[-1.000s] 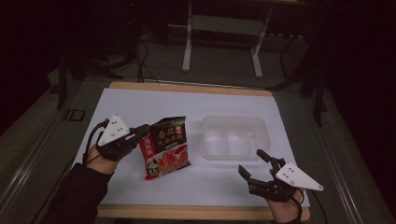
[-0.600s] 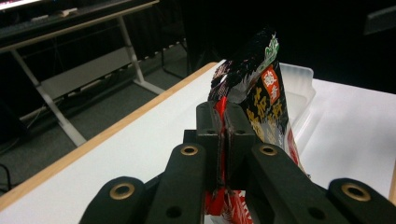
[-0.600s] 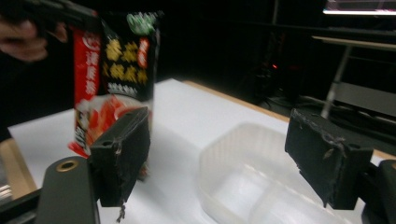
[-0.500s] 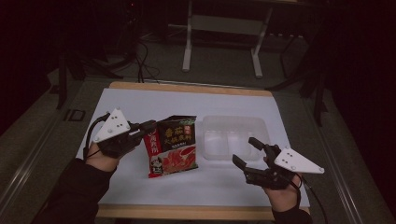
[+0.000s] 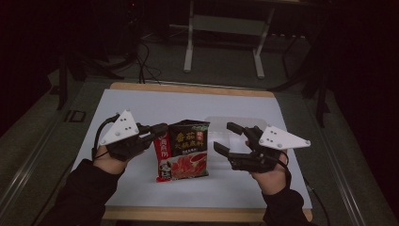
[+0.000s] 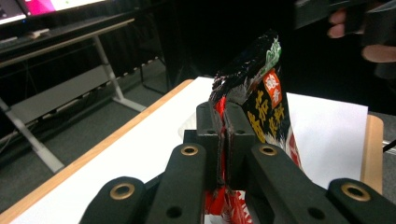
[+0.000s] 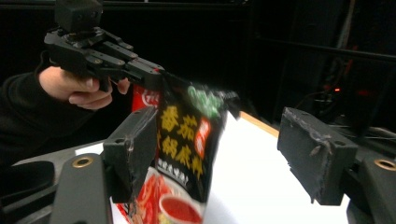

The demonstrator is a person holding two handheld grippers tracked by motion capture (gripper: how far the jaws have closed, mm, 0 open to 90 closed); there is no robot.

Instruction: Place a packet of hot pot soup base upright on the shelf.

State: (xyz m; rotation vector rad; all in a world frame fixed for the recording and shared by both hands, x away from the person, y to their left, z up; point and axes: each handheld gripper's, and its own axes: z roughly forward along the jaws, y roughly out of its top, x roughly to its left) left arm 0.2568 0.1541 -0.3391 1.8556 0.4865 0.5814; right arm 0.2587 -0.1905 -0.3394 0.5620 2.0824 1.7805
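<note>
Where the left tongs (image 5: 157,131) clamp tight on its left edge, the snack bag (image 5: 184,149) hangs upright above the white table (image 5: 141,103). Left gripper view: jaws pressed together with the bag's (image 6: 254,100) crimped edge between them. Right tongs (image 5: 225,136) stand wide apart just right of the bag, holding nothing; in the right gripper view the bag (image 7: 187,135) sits between the spread jaws, near one pad. Clear container (image 5: 233,123) behind the right tongs is partly hidden, faint. Bag's lower edge is cut off in both gripper views.
</note>
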